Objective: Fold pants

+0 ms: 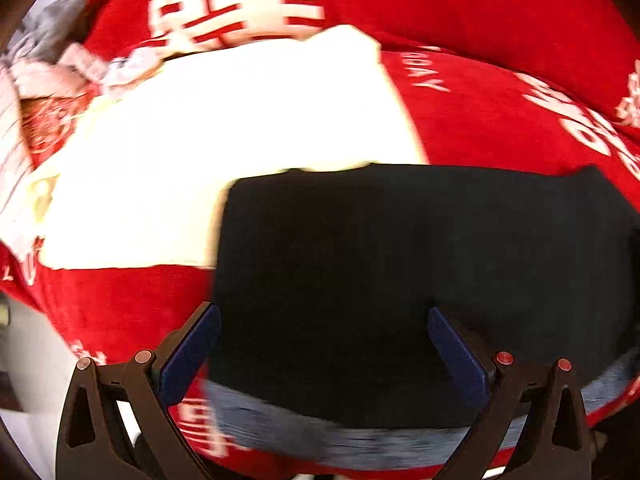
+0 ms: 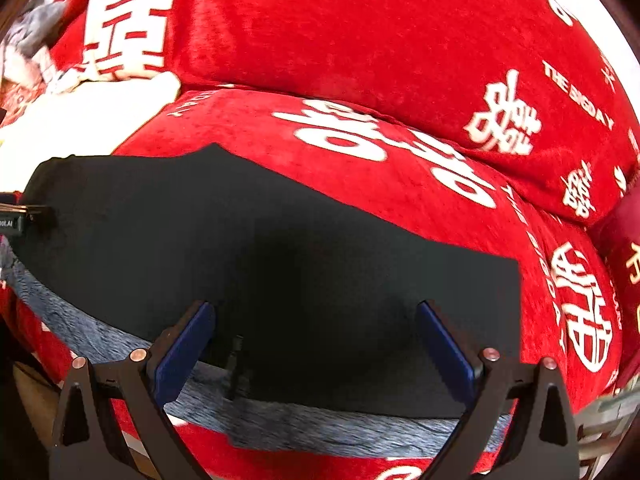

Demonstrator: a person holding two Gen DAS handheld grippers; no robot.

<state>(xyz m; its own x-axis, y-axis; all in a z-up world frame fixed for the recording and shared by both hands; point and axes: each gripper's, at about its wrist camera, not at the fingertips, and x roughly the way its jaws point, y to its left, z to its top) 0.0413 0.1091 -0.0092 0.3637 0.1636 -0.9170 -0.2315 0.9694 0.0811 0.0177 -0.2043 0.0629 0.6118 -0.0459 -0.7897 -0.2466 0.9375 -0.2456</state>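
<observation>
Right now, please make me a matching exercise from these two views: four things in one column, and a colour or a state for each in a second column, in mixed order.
Things:
1. pants
2. waistband
3. bed cover
4. left gripper

Colour or state:
A. red with white characters
B. open, above the dark cloth
C. mottled grey-blue
D. black, lying flat

Pairs: 1-D, 2-C, 3-A, 4-B

left gripper (image 1: 324, 344) jaws spread above black pants (image 1: 400, 264); white cloth (image 1: 224, 152) beside, red blanket (image 1: 500, 120).
</observation>
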